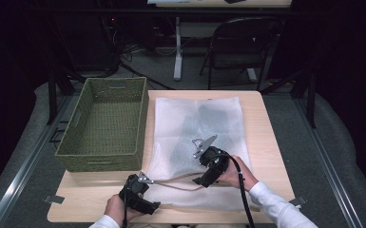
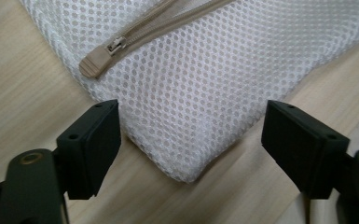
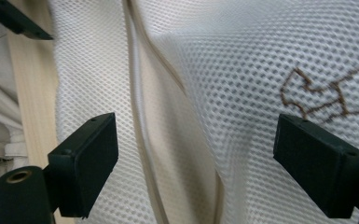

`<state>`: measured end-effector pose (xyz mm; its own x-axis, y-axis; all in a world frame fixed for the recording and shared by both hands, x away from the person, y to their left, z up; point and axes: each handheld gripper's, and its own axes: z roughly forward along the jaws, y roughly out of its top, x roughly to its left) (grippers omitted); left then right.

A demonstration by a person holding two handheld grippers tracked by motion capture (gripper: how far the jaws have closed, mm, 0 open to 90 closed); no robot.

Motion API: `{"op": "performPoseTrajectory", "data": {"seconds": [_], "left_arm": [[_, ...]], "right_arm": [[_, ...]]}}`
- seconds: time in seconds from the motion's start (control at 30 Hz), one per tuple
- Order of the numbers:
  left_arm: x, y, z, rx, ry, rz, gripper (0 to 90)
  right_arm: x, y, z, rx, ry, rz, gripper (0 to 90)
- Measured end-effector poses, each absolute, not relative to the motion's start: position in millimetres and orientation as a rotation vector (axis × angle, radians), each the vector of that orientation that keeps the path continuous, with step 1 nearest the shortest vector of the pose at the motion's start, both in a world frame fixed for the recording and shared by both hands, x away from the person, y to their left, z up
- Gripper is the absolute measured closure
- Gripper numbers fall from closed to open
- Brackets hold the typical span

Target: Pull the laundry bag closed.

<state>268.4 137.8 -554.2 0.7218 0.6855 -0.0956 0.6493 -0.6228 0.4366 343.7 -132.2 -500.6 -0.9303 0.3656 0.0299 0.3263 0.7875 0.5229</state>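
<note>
A white mesh bag lies flat on the wooden table, with a beige zipper running along its near edge. My left gripper is at the bag's near left corner and is open. In the left gripper view that corner lies between the spread jaws of the left gripper, untouched, and the zipper pull rests just beyond. My right gripper hovers open over the bag's near edge. Mesh and the zipper line show between the wide-apart jaws of the right gripper.
A green woven basket stands at the table's left, beside the bag. A brown stitched mark sits on the mesh. A folding chair and a table leg stand on the floor beyond the far edge.
</note>
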Motion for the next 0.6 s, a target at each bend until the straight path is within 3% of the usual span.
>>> {"op": "performPoseTrajectory", "data": {"seconds": [0.33,0.6], "left_arm": [[268,138,-559,2.467,1.067,0.181,38.3],[267,141,-559,2.432,1.04,0.196,66.5]], "right_arm": [[335,-109,-496,0.46,2.883,0.915,16.6],[336,-93,-505,0.449,2.886,0.935,26.1]]}}
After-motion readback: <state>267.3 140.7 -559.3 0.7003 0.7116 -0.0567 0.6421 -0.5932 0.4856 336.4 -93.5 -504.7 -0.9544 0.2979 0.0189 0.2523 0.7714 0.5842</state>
